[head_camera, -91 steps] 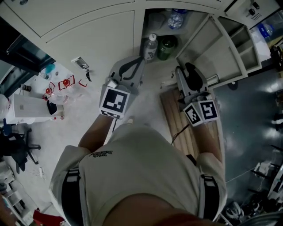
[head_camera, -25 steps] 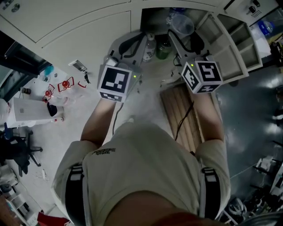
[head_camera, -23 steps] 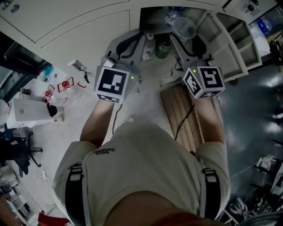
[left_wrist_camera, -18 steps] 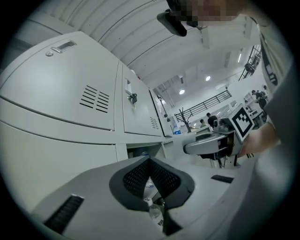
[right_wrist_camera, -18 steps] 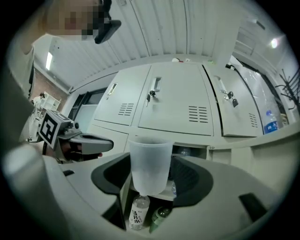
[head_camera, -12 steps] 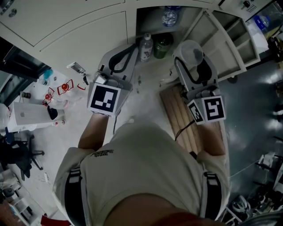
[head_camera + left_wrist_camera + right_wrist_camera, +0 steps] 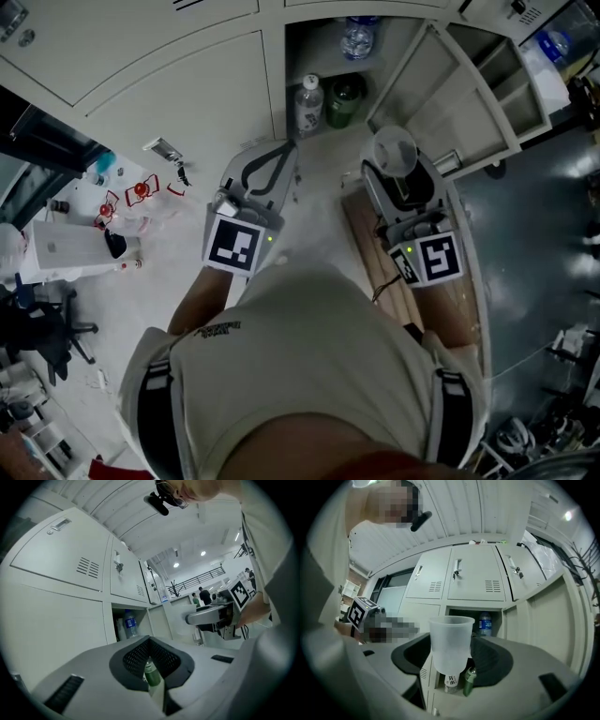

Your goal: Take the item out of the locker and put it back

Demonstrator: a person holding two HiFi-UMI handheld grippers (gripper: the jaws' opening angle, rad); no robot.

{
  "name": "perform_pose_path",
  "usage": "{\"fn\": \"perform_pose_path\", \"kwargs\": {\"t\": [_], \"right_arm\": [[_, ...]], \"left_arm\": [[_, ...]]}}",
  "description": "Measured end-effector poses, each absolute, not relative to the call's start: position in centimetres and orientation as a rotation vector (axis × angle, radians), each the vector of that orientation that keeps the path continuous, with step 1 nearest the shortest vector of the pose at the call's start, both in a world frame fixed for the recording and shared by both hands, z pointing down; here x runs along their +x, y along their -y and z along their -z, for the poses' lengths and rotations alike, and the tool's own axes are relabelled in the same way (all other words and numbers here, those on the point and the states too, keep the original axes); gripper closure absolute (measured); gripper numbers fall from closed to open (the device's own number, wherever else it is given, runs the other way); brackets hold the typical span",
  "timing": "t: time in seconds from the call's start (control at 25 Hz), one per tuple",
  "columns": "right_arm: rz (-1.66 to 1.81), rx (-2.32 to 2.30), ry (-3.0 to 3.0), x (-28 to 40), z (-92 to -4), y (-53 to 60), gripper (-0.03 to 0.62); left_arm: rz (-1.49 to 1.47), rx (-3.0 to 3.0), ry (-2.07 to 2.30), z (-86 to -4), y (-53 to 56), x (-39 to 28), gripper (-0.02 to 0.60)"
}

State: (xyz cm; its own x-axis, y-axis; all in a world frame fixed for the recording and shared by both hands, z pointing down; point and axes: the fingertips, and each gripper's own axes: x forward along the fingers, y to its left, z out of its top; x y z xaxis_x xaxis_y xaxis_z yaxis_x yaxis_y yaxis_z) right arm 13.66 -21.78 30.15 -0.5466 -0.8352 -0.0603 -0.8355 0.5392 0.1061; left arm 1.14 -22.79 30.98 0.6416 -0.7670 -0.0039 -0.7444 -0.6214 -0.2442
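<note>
A translucent plastic cup [image 7: 394,153] [image 7: 450,644] stands upright between the pads of my right gripper [image 7: 397,173] [image 7: 451,663], which is shut on it in front of the open locker [image 7: 330,58]. The cup is outside the locker, over the floor near the open door [image 7: 466,94]. My left gripper [image 7: 278,157] [image 7: 152,670] hangs beside it to the left, shut with nothing in it. Inside the locker a water bottle [image 7: 358,37] [image 7: 485,624] stands on the upper shelf, and a white-labelled bottle [image 7: 307,99] and a green bottle [image 7: 346,98] stand below.
A slatted wooden board [image 7: 373,251] lies on the floor under my right arm. Red-marked clutter [image 7: 131,192] and a white box [image 7: 66,246] lie at the left. Shut locker doors [image 7: 169,84] fill the wall to the left of the open one.
Both grippers have drawn back from the locker toward the person. The right one carried the cup out of the locker mouth; 3.6 s ago it held no cup.
</note>
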Motion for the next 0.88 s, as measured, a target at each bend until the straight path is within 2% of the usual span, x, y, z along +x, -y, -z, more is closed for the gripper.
{"fn": "perform_pose_path", "kwargs": {"t": [0.88], "right_arm": [[-0.130,-1.481,-2.762,13.7,-30.9,20.4,0.324]], "left_arm": [[0.104,-2.730,-1.241,-31.9,21.9,1.4,0.569]]}}
